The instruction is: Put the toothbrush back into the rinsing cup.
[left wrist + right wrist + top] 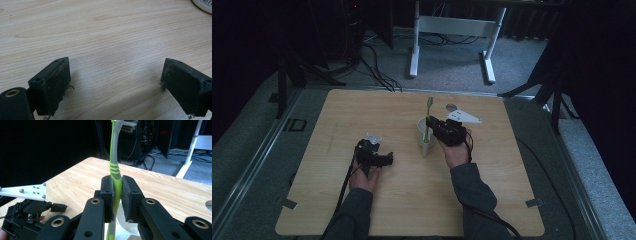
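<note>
**Toothbrush going into the cup**

Here the right gripper (118, 192) is clamping a green toothbrush (114, 167) by its handle, jaws pinched hard against both sides of it, bristle head pointing up above the jaws. The handle's lower end is hanging directly below the jaws, in or just over the mouth of the white cup (424, 135); which of the two I cannot tell. To do this well, I judge the person should be keeping the handle upright and lowering it straight down before easing the jaws apart, so the cup is not getting tipped. The left gripper (115, 82) is resting low over the wooden table (105, 37), jaws spread wide with nothing between them.
</note>
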